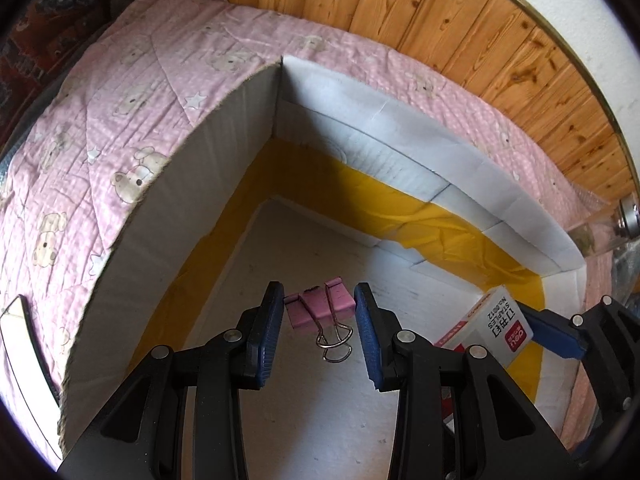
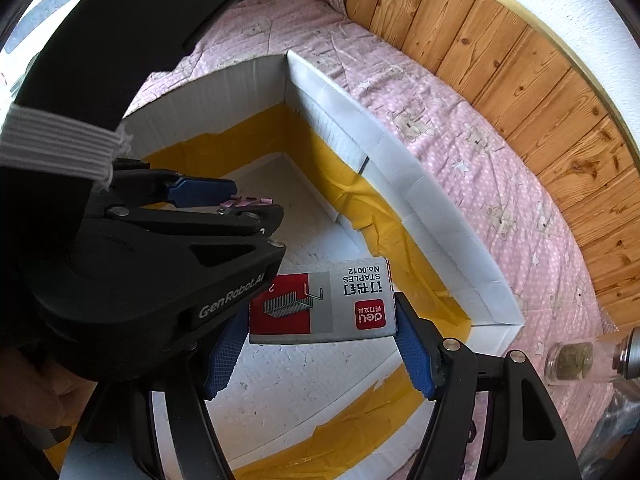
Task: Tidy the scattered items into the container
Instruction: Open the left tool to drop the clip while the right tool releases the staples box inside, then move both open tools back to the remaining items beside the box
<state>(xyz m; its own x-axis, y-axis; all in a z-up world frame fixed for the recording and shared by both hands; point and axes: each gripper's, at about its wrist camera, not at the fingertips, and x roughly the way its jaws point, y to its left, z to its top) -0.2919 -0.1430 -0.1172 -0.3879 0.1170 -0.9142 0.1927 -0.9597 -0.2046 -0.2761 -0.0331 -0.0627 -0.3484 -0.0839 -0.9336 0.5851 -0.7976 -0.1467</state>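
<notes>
A white foam box (image 1: 224, 184) with yellow tape along its inner walls sits on a pink bear-print quilt; it also shows in the right wrist view (image 2: 420, 200). My left gripper (image 1: 319, 312) is shut on a pink binder clip (image 1: 320, 308) and holds it above the box floor; the clip also shows in the right wrist view (image 2: 246, 202). My right gripper (image 2: 320, 344) is shut on a grey and red staples box (image 2: 324, 300), held over the box interior. The staples box also shows in the left wrist view (image 1: 488, 324).
A wood-panelled wall (image 1: 460, 20) runs behind the quilt (image 1: 100, 120). A glass jar with a metal lid (image 2: 588, 356) lies on the quilt right of the box. A flat white item with a dark edge (image 1: 20, 340) lies at the left.
</notes>
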